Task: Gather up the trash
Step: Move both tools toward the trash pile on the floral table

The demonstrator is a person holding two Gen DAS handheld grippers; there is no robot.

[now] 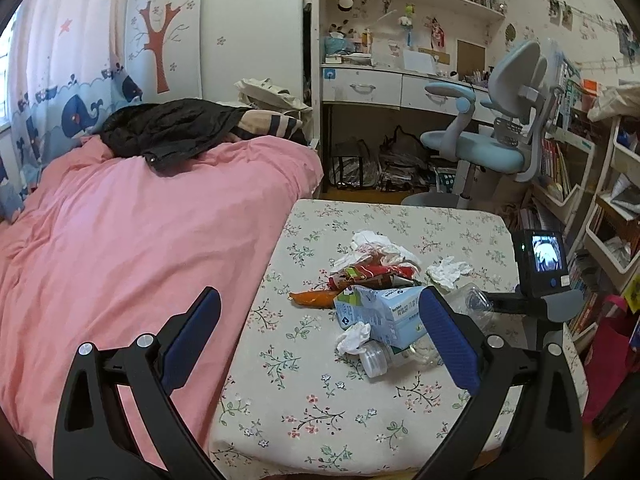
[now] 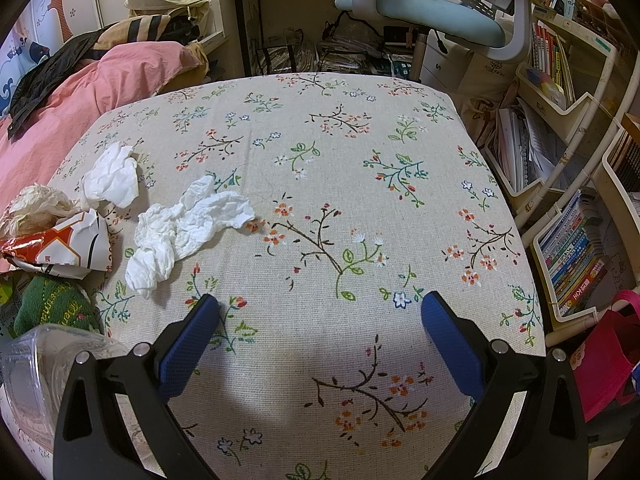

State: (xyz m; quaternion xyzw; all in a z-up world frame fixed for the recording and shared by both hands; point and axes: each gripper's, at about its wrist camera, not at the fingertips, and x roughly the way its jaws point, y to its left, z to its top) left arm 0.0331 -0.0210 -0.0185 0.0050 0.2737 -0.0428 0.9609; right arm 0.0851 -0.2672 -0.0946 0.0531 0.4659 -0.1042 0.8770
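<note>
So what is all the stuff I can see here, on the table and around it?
table: one, floral cloth, centre
crumpled tissues: several, white, left part of the table
snack wrapper: one, red and white, in the pile
carton: one, pale blue, front of the pile
clear plastic bottle: at least one, under the carton
orange wrapper: one, left of the carton
bed cover: one, pink, left of the table
desk chair: one, blue-grey, behind the table
left gripper: black and blue, jaws apart, empty
right gripper: same, jaws apart, empty
</note>
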